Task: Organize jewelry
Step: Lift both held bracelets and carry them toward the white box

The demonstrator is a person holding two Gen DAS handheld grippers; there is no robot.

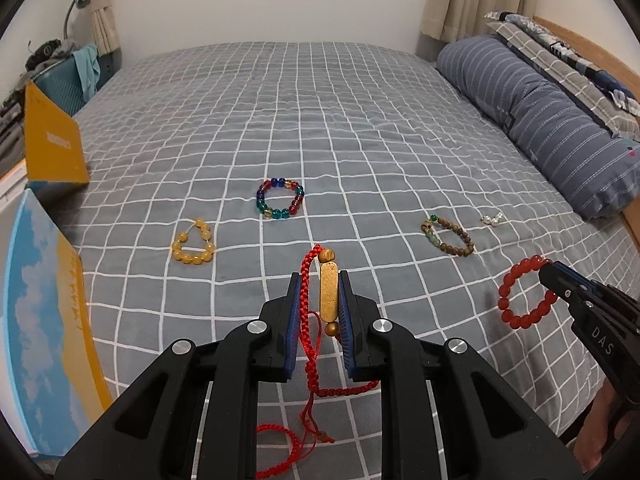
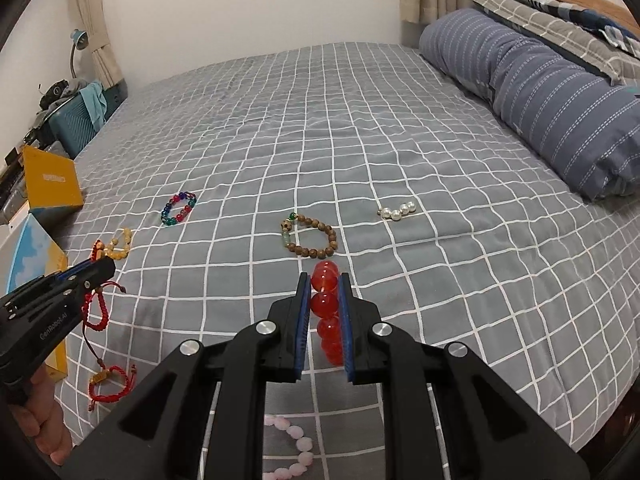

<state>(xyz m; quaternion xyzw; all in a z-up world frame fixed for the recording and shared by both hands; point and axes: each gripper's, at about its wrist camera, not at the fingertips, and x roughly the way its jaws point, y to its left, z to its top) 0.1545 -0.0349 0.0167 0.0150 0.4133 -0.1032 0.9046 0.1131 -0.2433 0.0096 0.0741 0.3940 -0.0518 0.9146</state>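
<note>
Both picks are up off the bed (image 1: 320, 128): left claw (image 1: 320, 308) pinching the floppy red braided cord bracelet (image 1: 310, 344) by its stiff gold bar, right claw (image 2: 325, 316) squeezing the slick red bead bracelet (image 2: 327, 312), which could roll.

The far half of the bed (image 1: 320, 92) lies bare and open, from the multicoloured bead bracelet (image 1: 280, 199) back to the wall. Nearer in, the yellow bead bracelet (image 1: 193, 248), the brown wooden bracelet (image 1: 450, 237) and the pearls (image 2: 397, 211) lie well apart, leaving wide lanes of sheet between them. The yellow box (image 1: 54, 148) and blue-and-yellow box (image 1: 44, 320) close the left edge; the striped pillow (image 1: 548, 120) walls the right.
</note>
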